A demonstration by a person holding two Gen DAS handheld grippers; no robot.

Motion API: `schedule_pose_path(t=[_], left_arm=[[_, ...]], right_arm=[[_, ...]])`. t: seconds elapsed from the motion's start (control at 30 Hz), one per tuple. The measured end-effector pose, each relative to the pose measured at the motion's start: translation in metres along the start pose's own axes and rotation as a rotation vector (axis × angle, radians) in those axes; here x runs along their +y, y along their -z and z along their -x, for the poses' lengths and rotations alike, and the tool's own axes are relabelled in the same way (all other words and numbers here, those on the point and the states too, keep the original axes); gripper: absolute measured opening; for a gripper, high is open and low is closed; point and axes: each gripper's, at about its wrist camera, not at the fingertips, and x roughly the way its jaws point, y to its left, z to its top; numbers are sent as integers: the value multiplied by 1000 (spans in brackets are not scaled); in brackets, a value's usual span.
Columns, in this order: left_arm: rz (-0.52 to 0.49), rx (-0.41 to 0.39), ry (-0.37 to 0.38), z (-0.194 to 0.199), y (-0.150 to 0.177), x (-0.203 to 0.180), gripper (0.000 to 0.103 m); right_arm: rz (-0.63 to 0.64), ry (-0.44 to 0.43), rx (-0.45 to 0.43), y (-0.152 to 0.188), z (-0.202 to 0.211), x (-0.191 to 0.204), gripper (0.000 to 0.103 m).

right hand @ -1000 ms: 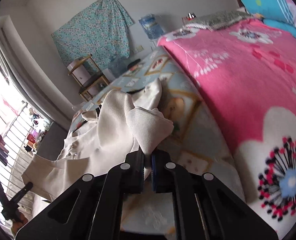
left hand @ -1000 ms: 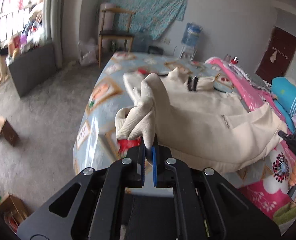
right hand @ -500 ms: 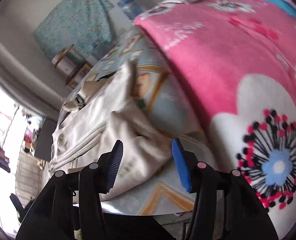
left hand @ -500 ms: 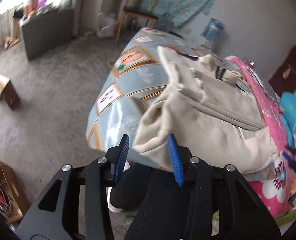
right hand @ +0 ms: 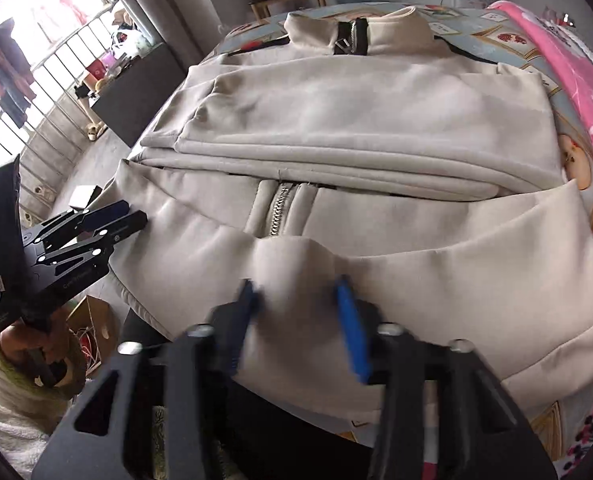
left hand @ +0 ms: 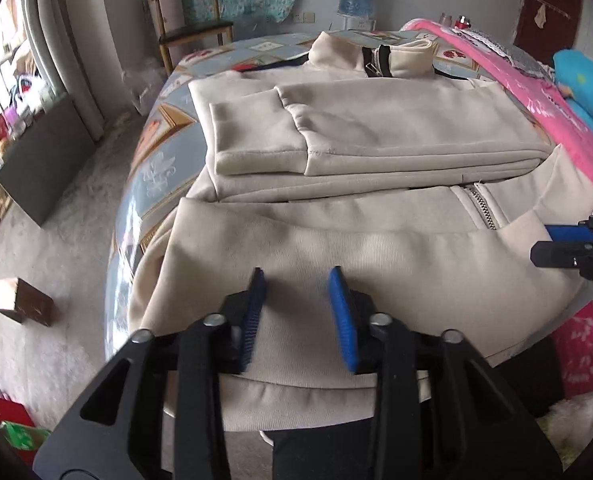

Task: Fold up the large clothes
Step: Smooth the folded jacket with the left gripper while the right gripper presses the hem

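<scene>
A: Two pairs of tongs, both down over the near hem of one cream jacket (left hand: pixel 376 128). The jacket lies flat on the bed (left hand: pixel 164 152), on the blue patterned sheet, with its hem spilling over the near edge.

B: Which way does it point?

A: Collar (left hand: pixel 370 54) away from the cameras, toward the wall and the wooden chair (left hand: pixel 188 24); hem toward the person. So its long axis runs from the near edge of the bed to the far end. The zipper (right hand: pixel 278 212) follows that same line up the middle.

B: And the sleeves?

A: Folded in across the chest, lying crosswise over the body.

B: The left tongs (left hand: pixel 296 308)?

A: Blue pads apart and closing, with the ribbed hem band between them. The pads do not look pressed onto it.

B: The right tongs (right hand: pixel 296 312)?

A: Also closing, blurred, with a raised ridge of hem cloth between the pads, just below the zipper's lower end. Still a gap at each side, as far as the blur lets me see.

B: How do they sit to each other?

A: Side by side along the hem, well apart. Each shows at the edge of the other's view. The person's left hand (right hand: pixel 28 344) grips the handle, beside a green and white sleeve.
</scene>
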Motion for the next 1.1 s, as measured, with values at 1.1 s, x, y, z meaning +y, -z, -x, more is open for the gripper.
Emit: schedule_pose_path(t=[1.1], left_arm=[[-31,-140,-143,-2,-22,12,7]], right_arm=[[141,244,-200,-42,-40,24,5]])
